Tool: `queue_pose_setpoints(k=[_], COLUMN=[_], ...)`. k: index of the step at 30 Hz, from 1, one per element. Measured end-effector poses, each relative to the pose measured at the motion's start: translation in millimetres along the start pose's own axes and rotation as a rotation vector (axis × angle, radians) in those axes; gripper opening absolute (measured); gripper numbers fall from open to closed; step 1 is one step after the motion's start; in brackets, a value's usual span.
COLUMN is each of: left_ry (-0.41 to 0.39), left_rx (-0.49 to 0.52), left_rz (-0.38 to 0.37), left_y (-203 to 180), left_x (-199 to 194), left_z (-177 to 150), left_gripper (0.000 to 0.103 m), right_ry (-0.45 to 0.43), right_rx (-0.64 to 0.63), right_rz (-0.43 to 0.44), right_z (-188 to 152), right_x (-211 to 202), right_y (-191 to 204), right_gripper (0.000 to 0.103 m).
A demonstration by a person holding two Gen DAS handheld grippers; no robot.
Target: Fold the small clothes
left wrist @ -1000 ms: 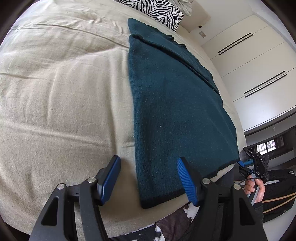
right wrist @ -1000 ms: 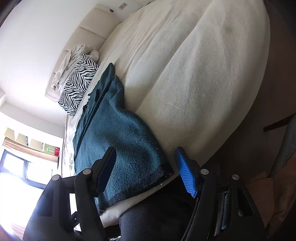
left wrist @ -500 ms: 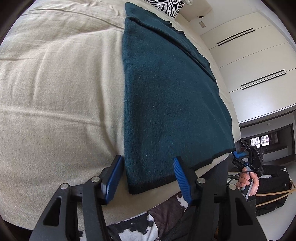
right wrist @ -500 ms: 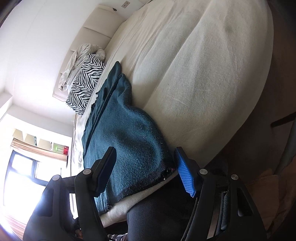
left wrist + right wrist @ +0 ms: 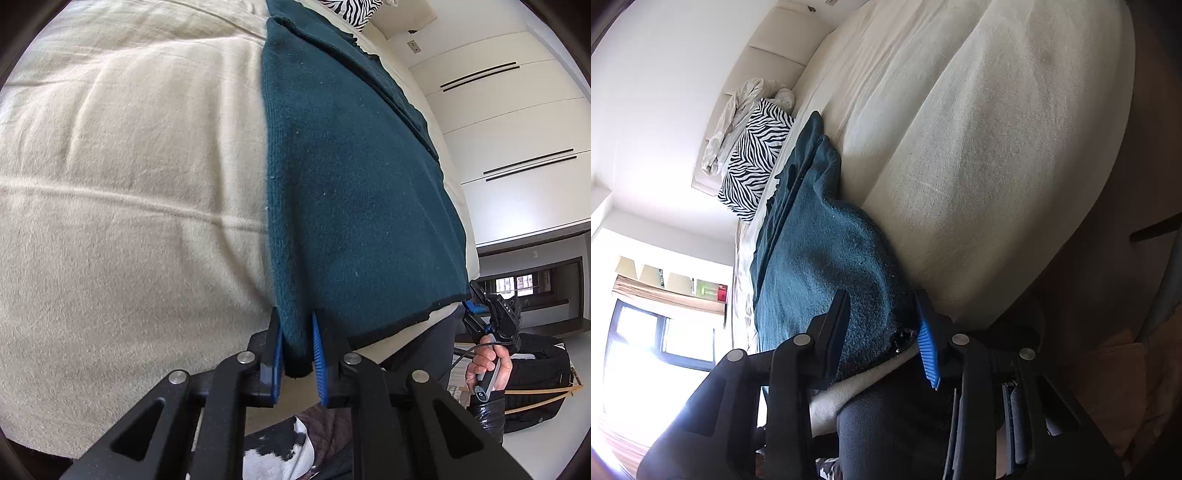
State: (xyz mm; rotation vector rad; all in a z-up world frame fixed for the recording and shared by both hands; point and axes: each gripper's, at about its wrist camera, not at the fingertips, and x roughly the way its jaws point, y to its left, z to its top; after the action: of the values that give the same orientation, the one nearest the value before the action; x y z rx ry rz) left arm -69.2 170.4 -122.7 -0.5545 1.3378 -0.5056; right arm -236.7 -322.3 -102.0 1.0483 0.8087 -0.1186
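A dark teal knitted garment [image 5: 351, 177] lies flat and lengthwise on a cream bed [image 5: 129, 177], its black-edged hem at the near edge. My left gripper [image 5: 297, 354] is shut on the hem's near left corner. In the right wrist view the same garment [image 5: 820, 266] bunches up at its near corner. My right gripper [image 5: 882, 325] straddles that hem corner, the jaws partly closed around the cloth with a gap still showing. The right gripper also shows in the left wrist view [image 5: 491, 314], held by a hand at the bed's edge.
A zebra-striped pillow [image 5: 753, 166] and crumpled pale cloth [image 5: 738, 114] lie at the head of the bed. White wardrobe doors [image 5: 517, 147] stand to the right. A black bag [image 5: 535, 380] sits on the floor. A window [image 5: 661, 332] glares at the left.
Both grippers moved in on the hem. The left jaws closed from wide open onto the left corner. The right jaws narrowed around the right corner.
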Motion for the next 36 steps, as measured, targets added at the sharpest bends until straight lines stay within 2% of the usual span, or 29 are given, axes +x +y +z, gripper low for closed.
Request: queue_pose_setpoints(k=[1,3,6,10,21,29,36], left_ry=[0.0,-0.009,-0.03,-0.064,-0.183,-0.241,-0.28], left_rx=[-0.003,-0.004,0.009,0.011,0.02,0.004,-0.003], left_rz=[-0.004,-0.007,0.0,-0.009,-0.091,-0.133,-0.174], left_y=[1.2,1.7,-0.8,-8.1,-23.8,-28.4,-37.0], left_x=[-0.3,-1.3,-5.7,-7.6,-51.7,-74.1,-89.9], left_z=[-0.7,-2.8,-4.4,-5.5,-2.6,8.1,25.4], left_gripper=[0.009,0.008,0.007,0.007,0.007,0.007,0.007], right_ry=[0.004,0.009,0.002,-0.027,-0.107,-0.141,-0.173], right_rx=[-0.008,-0.029,-0.054,-0.069,-0.106,-0.091,-0.078], right_rz=[-0.004,-0.018,-0.032,-0.036,0.031,0.086,0.137], right_z=[-0.3,-0.4,-0.5,0.3,1.5,-2.8,13.1], right_x=[1.0,1.8,1.5,-4.9,-38.3,-57.9,-63.1], right_y=[1.6,5.1,11.5,19.8,55.6,74.0,94.1], right_gripper=[0.02,0.01,0.006,0.005,0.005,0.005,0.005])
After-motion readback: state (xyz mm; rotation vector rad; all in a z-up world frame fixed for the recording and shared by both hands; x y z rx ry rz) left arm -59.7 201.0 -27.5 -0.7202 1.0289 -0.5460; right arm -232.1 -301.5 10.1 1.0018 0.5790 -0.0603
